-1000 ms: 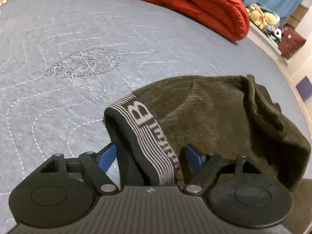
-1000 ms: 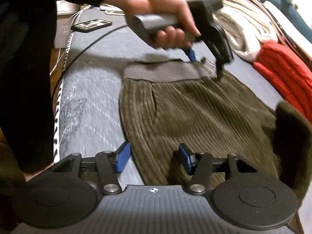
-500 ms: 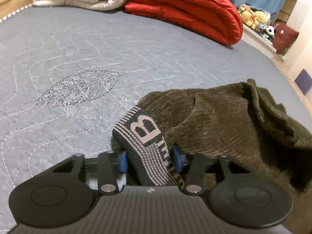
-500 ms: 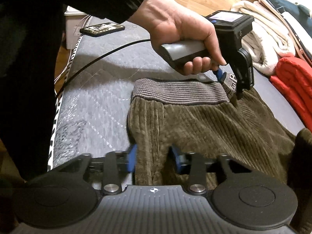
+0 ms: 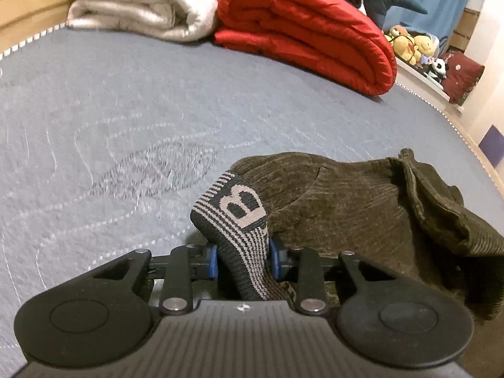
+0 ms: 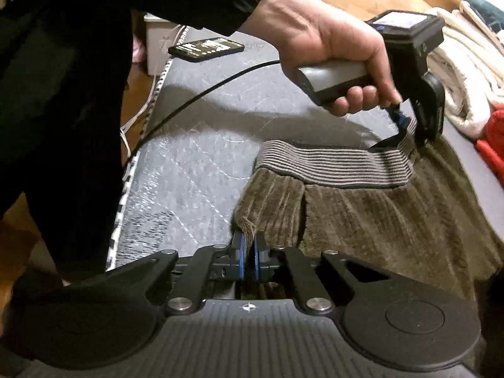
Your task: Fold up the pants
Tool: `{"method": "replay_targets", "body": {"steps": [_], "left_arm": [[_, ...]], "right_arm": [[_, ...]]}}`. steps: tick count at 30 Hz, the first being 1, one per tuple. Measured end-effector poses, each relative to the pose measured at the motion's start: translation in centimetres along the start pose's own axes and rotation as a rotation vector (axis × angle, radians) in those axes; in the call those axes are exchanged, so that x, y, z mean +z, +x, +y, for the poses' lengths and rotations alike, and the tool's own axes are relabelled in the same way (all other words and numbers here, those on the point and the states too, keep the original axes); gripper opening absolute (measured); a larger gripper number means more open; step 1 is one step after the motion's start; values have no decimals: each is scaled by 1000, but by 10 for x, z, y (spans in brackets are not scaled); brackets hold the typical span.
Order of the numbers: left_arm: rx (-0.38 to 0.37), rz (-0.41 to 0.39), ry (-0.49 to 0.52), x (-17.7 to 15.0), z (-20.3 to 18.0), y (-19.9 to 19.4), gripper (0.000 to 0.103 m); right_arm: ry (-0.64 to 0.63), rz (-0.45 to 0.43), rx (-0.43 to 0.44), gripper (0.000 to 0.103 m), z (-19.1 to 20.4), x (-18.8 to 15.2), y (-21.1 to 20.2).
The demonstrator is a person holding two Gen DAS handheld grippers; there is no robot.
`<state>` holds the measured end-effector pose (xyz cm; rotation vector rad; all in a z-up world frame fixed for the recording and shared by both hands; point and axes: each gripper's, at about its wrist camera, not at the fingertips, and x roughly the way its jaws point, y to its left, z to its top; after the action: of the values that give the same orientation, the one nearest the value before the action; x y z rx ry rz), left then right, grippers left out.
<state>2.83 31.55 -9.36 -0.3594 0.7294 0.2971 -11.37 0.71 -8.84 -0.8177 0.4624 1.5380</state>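
Note:
Olive corduroy pants (image 5: 362,208) lie bunched on the grey quilted bed (image 5: 157,100), also shown in the right wrist view (image 6: 378,220). Their striped grey waistband (image 6: 330,167) carries a letter B (image 5: 241,203). My left gripper (image 5: 242,260) is shut on the waistband's far corner and lifts it; it also shows in the right wrist view (image 6: 409,126), held by a hand. My right gripper (image 6: 248,252) is shut on the pants' near side edge just below the waistband.
A folded red quilt (image 5: 308,28) and white blankets (image 5: 141,3) lie at the bed's far end. Plush toys (image 5: 412,44) sit on a shelf. A phone (image 6: 206,48) and a black cable (image 6: 195,94) lie near the bed's edge beside the person's body (image 6: 63,94).
Both grippers went from open to shut: the left closed on the waistband corner, the right on the pants' side edge. The held fabric has lifted off the bed.

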Motion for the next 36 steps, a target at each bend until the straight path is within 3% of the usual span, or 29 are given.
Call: {"method": "replay_targets", "body": {"steps": [4, 6, 9, 12, 13, 14, 15, 18, 20, 21, 23, 26, 28, 30, 31, 34, 36], "left_arm": [[12, -14, 5, 2, -6, 1, 33], [2, 18, -4, 3, -4, 5, 39], [7, 105, -42, 0, 9, 6, 52], [-19, 135, -101, 0, 21, -10, 67], [-42, 146, -117, -2, 24, -17, 74], [-65, 155, -124, -5, 25, -23, 80], [-90, 176, -122, -10, 25, -28, 81], [-152, 254, -61, -31, 8, -41, 83], [-168, 299, -1, -47, -4, -49, 86], [-164, 333, 38, -57, -10, -51, 86], [-139, 395, 137, -79, -19, -56, 86], [-138, 375, 255, -96, -24, -69, 86], [-151, 380, 238, -101, -19, -75, 83], [-168, 373, 249, -106, -17, -82, 66], [-196, 372, 245, -106, -19, -84, 48], [-177, 336, 283, -110, -26, -95, 35], [-163, 321, 298, -109, -30, -102, 29]], "right_arm": [[32, -15, 7, 6, 3, 1, -1], [55, -25, 4, 6, 1, 4, -3], [34, -3, -23, 6, 5, 5, 3], [101, 8, -47, 7, -5, 4, 5], [114, 2, -60, 13, -6, 2, 2], [121, 3, -79, 31, -7, 1, -1], [124, 3, -99, 38, -7, -1, -5], [100, 8, -108, 43, 0, -8, -14], [70, 36, -131, 59, 8, -15, -18], [55, 52, -146, 62, 10, -20, -20], [38, 69, -174, 63, 14, -31, -24], [91, 76, -199, 63, 6, -42, -35], [94, 90, -225, 62, 3, -48, -39], [100, 101, -235, 59, 1, -54, -43], [109, 104, -227, 52, -1, -57, -44], [122, 100, -163, 18, -3, -56, -41], [75, 109, -171, 12, 2, -53, -40]]}}
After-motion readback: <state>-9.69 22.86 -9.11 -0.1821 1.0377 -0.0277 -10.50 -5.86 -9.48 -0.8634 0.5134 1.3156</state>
